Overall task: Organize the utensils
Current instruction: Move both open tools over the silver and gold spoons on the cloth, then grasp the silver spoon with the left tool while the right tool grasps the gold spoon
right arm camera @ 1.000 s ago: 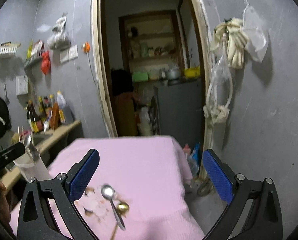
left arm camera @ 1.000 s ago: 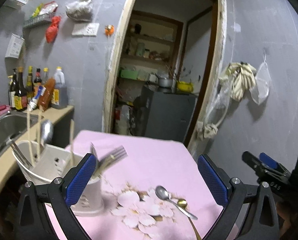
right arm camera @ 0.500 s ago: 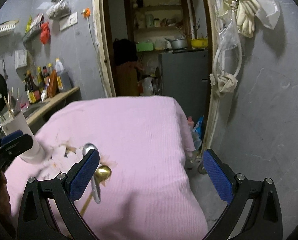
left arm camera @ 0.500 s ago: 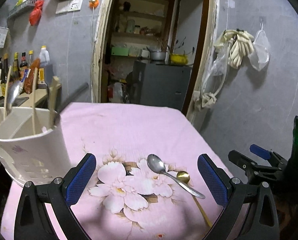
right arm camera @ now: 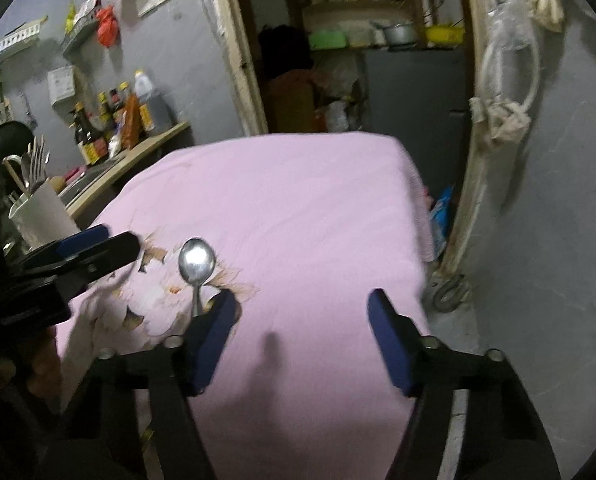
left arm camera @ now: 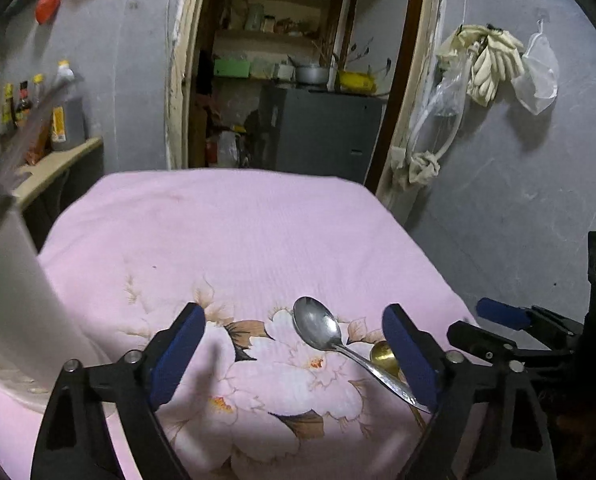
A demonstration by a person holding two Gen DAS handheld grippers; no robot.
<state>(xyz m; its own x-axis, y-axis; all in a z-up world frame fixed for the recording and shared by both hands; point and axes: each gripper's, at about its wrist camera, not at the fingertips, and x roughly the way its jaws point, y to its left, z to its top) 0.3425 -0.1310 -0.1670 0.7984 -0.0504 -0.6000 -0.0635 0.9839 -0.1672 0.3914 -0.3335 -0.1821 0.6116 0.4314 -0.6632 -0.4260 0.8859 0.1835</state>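
A steel spoon [left arm camera: 317, 326] lies on the flower print of the pink tablecloth [left arm camera: 226, 240], its handle crossing a gold spoon [left arm camera: 382, 354]. My left gripper [left arm camera: 294, 354] hovers low over them, jaws closing but still apart; the steel spoon's bowl lies between the fingers untouched and its handle runs under the right finger. In the right wrist view the steel spoon [right arm camera: 196, 261] sits just left of my right gripper [right arm camera: 301, 340], whose jaws are closing over bare cloth. A white utensil holder [right arm camera: 42, 216] with forks and chopsticks stands at the table's left side.
The holder [left arm camera: 14, 312] looms close at the left edge of the left wrist view. A counter with sauce bottles [right arm camera: 110, 128] runs along the left wall. A doorway to a grey cabinet [left arm camera: 321, 132] is behind the table. The table's right edge drops to the floor.
Both grippers have come down toward the tablecloth and tilted lower, so the spoons look nearer. Both pairs of jaws stand narrower than before. The holder has slid to the left view's edge.
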